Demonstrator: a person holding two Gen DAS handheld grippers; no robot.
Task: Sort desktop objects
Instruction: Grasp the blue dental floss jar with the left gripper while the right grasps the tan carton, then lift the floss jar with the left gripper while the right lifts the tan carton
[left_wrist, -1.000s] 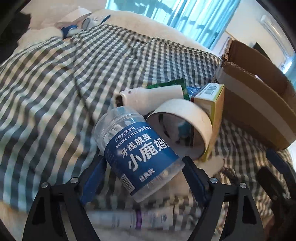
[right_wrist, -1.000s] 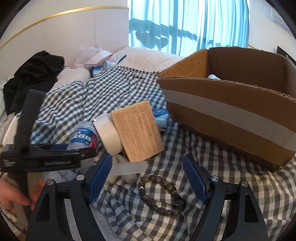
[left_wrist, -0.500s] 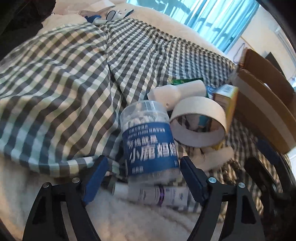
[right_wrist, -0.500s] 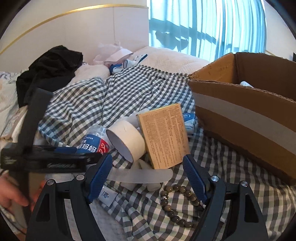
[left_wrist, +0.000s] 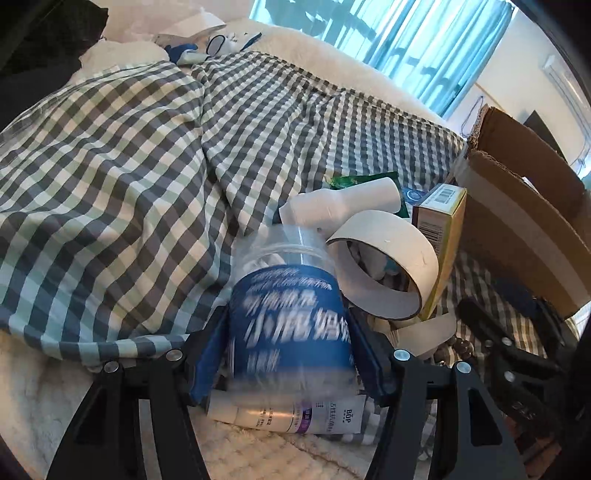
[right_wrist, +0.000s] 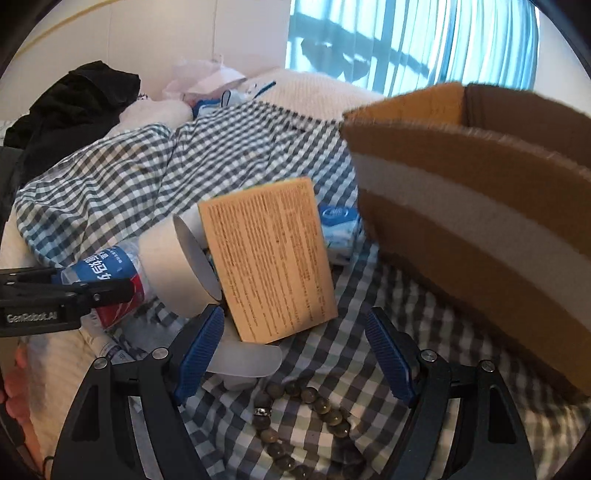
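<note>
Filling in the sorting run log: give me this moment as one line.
left gripper: shut on floss jar | right gripper: open, empty, above bead bracelet | cardboard box: waiting

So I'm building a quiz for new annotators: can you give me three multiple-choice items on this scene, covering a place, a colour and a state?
1. Where does the bead bracelet lie?
A. inside the cardboard box
B. on the checked cloth between the right hand-held gripper's fingers
C. on the pillow

2. What colour is the floss jar's label?
A. green
B. yellow
C. blue

3. How is the left hand-held gripper?
A. shut on the floss jar
B. open, holding nothing
C. out of view

Key: B, beads show on the cloth in the right wrist view; C, blue band wraps the jar; A, both pads press its sides.
</note>
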